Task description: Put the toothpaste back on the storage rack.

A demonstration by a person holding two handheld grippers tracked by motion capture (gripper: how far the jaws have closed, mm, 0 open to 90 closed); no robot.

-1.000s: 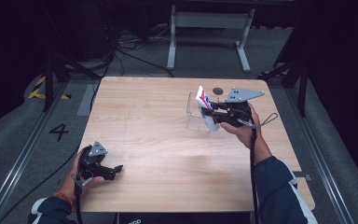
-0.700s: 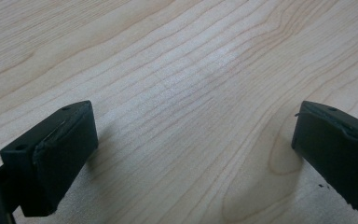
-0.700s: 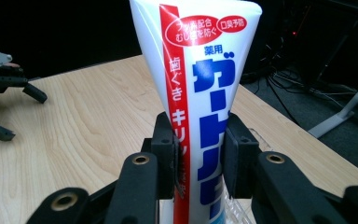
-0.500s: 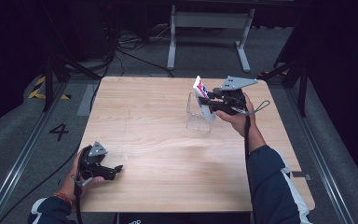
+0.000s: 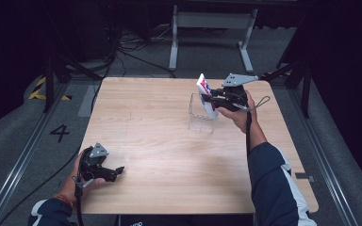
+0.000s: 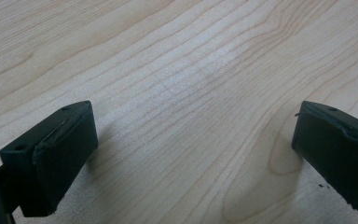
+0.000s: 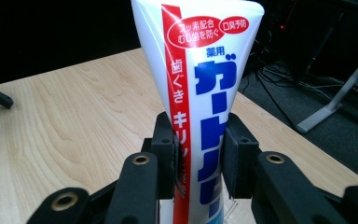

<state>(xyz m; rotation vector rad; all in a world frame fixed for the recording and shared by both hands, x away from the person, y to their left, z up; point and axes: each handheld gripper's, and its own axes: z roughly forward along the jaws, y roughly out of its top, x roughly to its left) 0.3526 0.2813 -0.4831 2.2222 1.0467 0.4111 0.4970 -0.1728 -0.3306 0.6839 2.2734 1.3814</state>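
Wooden table [image 5: 169, 141] in a dark room: tube [image 5: 206, 95] held over a clear cup [image 5: 201, 115].

Toward the far right of the table the right gripper [image 5: 212, 100] pinches the white tube, its jaws closed on the tube's sides. The right gripper view shows the tube [image 7: 200, 93] standing upright between the two pads, its flat crimped end up, red and blue print facing the camera. From the high view the tube's lower end sits in or just above the cup; which one cannot be told. Near the front left corner the left gripper [image 5: 115, 170] rests low on the table, well apart from tube and cup. The left gripper view shows its jaws spread wide with bare wood [image 6: 191, 102] between them.
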